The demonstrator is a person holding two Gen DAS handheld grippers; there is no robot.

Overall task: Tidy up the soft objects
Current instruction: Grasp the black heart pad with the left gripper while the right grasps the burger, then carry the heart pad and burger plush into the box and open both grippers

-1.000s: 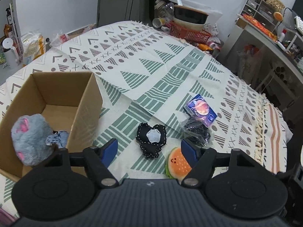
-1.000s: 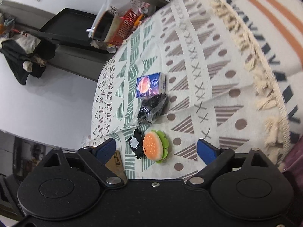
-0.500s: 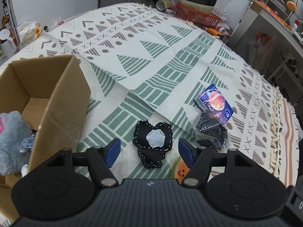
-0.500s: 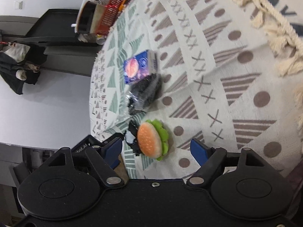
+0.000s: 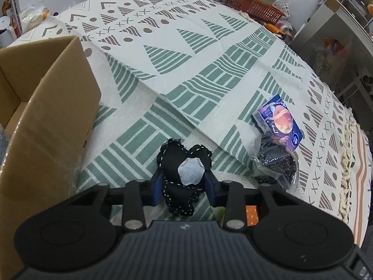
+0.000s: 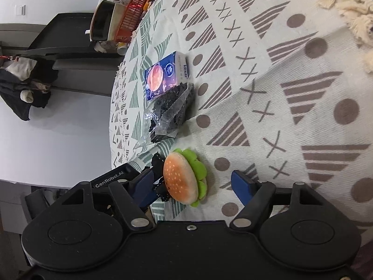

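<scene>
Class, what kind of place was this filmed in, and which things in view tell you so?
Probably a lived-in home room: a patterned tablecloth covers the table, a red basket of kitchenware sits at its far edge, and clothes hang by the wall.

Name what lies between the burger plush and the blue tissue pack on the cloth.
A clear bag of black pieces lies between the burger plush and the blue tissue pack, seen in the right wrist view.

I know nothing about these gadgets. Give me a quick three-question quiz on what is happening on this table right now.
1. True or false: the left gripper is closed on the black heart-shaped plush.
2. The open right gripper has which toy between its fingers? A) burger plush B) blue tissue pack C) clear bag
3. Fill in: left of the heart plush stands a cardboard ____.

Key: 1 true; 2 A; 3 box.
</scene>
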